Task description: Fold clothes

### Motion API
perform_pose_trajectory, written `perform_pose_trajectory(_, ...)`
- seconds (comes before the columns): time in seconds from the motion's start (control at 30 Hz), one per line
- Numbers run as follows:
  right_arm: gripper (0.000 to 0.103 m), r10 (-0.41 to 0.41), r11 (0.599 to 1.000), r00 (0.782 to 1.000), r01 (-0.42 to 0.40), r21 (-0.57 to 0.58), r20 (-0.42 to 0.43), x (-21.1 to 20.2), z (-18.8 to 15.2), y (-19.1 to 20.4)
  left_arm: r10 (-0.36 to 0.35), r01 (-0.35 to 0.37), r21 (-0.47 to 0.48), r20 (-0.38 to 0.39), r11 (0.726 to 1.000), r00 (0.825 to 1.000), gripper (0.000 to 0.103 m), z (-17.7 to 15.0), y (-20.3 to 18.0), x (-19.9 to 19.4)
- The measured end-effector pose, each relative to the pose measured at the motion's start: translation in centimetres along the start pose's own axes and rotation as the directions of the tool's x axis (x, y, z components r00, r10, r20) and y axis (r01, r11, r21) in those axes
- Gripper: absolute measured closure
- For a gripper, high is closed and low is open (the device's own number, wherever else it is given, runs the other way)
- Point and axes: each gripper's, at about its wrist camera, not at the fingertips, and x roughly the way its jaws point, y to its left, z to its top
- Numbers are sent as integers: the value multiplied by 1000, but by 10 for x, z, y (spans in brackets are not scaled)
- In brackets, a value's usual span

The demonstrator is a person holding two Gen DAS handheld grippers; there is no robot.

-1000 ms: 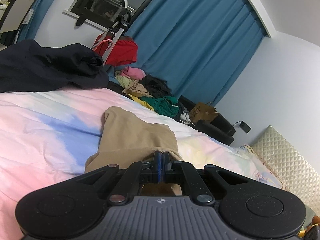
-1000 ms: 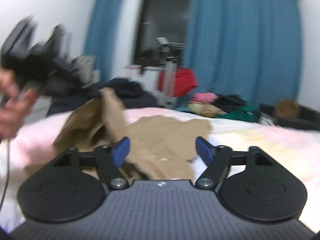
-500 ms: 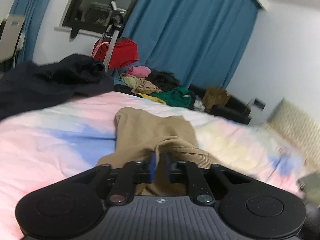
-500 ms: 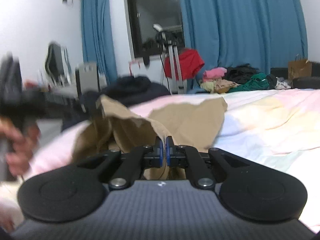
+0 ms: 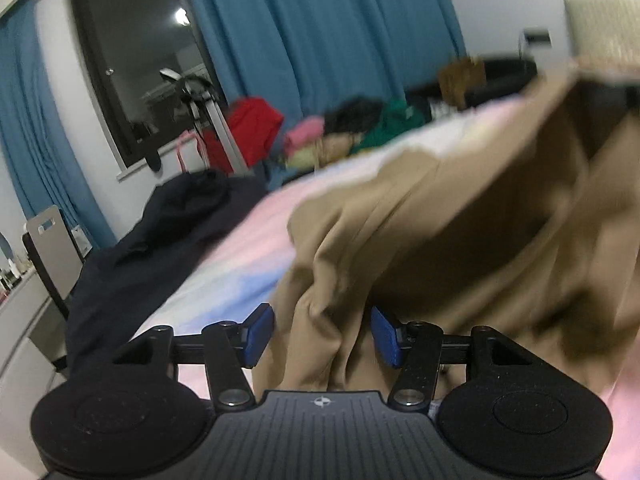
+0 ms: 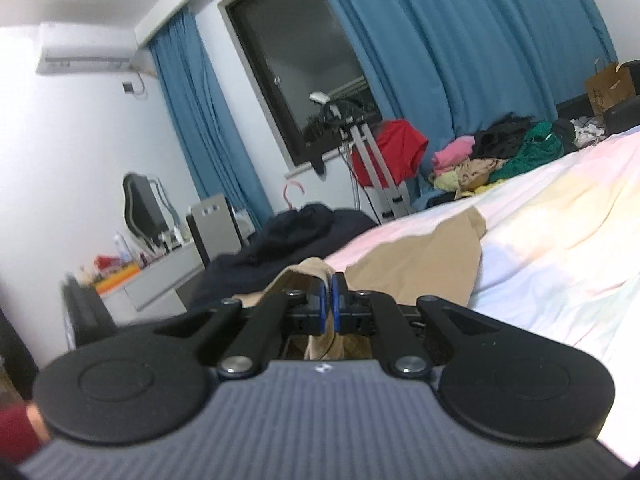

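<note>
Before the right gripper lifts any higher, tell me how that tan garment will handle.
Likely floppy: the tan garment drapes in deep folds between the open left gripper fingers. Probably light, since the right gripper holds a pinched edge up. It may drag rather than slide on the bedsheet.

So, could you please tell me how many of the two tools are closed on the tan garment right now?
1. The right tool is shut on the tan garment. The left tool is open, with cloth lying loosely between its fingers.
</note>
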Motion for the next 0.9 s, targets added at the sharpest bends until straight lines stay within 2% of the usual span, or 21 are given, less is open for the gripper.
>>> perform_pose_trajectory(0.1, 97, -9, 1000, 1000, 8, 27, 24, -4, 5, -5, 22, -22, 64, -2, 998, 1000, 46, -4, -12, -10)
perform_pose_trajectory(0.2, 97, -21, 998, 1000, 20, 60, 20, 0, 6, -11, 41, -44, 95, 34, 995, 999, 41, -5, -25, -29)
perform_pose_trajectory(0.3, 97, -26, 997, 1000, 25, 73, 13, 2, 5, -13, 52, -61, 126, 77, 990, 996, 34, -5, -44, -43)
perform_pose_trajectory(0.37, 97, -34, 997, 999, 33, 69, 13, 1, 5, -15, 51, -64, 158, 88, 985, 995, 25, -7, -56, -44)
perform_pose_trajectory(0.47, 97, -47, 997, 999, 46, 63, 12, 0, 5, -18, 118, -131, 255, 67, 958, 991, 25, -12, -73, -29)
perform_pose_trajectory(0.5, 97, -51, 997, 999, 50, 61, 12, -1, 5, -19, 141, -151, 259, 54, 954, 988, 25, -13, -73, -26)
perform_pose_trajectory(0.57, 97, -59, 997, 998, 59, 58, 12, -2, 5, -21, 152, -153, 243, 23, 958, 988, 30, -14, -69, -22)
perform_pose_trajectory(0.63, 97, -68, 996, 998, 67, 54, 11, -3, 5, -22, 119, -115, 214, -2, 970, 993, 32, -14, -61, -26)
perform_pose_trajectory(0.7, 97, -76, 996, 997, 75, 50, 11, -4, 4, -24, 78, -70, 233, -28, 970, 997, 37, -14, -57, -31)
perform_pose_trajectory(0.73, 97, -82, 995, 997, 81, 50, 9, -4, 4, -26, 56, -44, 255, -40, 966, 998, 45, -16, -55, -31)
perform_pose_trajectory(0.8, 97, -101, 994, 995, 100, 51, 0, -5, 4, -31, 12, 8, 297, -66, 955, 998, 52, -20, -51, -32)
perform_pose_trajectory(0.87, 97, -115, 992, 993, 115, 47, -8, -5, 3, -34, -27, 58, 304, -107, 951, 994, 79, -23, -46, -29)
perform_pose_trajectory(0.9, 97, -121, 992, 993, 122, 45, -12, -6, 2, -35, -53, 87, 289, -122, 953, 991, 85, -24, -41, -27)
